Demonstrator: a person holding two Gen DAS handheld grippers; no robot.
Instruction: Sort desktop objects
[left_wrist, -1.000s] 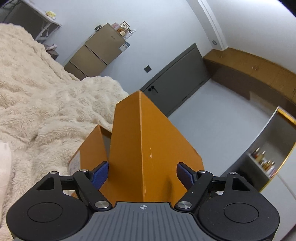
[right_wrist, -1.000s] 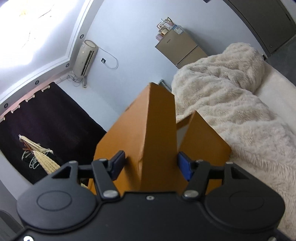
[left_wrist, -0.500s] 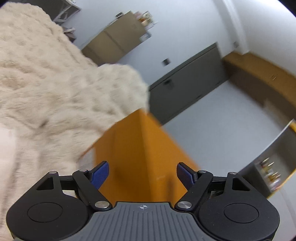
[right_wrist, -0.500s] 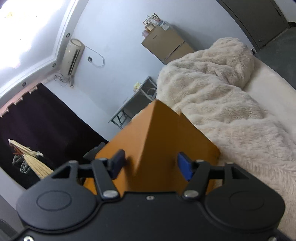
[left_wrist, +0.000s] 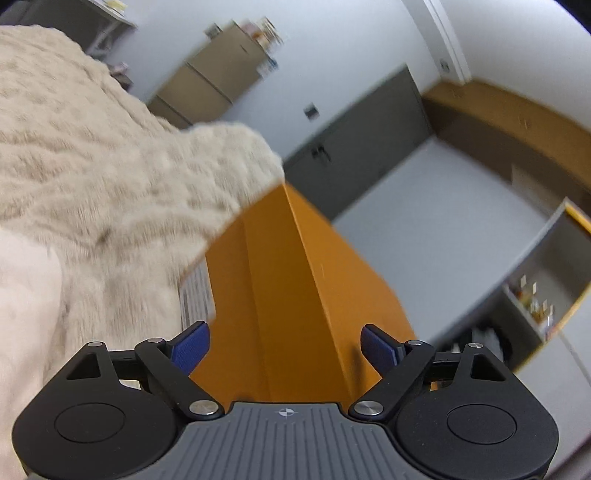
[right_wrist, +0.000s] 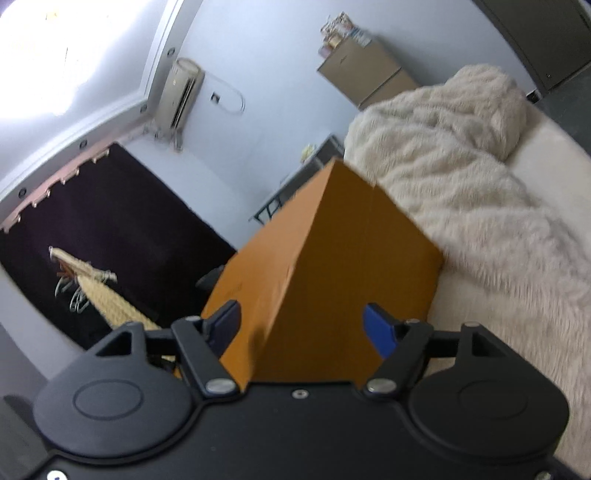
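An orange cardboard box (right_wrist: 325, 280) sits between the closing jaws of the right gripper (right_wrist: 301, 326) — a fluffy cream blanket (right_wrist: 461, 177) lies right.

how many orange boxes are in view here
1. The orange box sits between the left gripper's opening jaws, and the same box sits between the right gripper's closing jaws, beside the fluffy blanket. Others may be hidden behind it.
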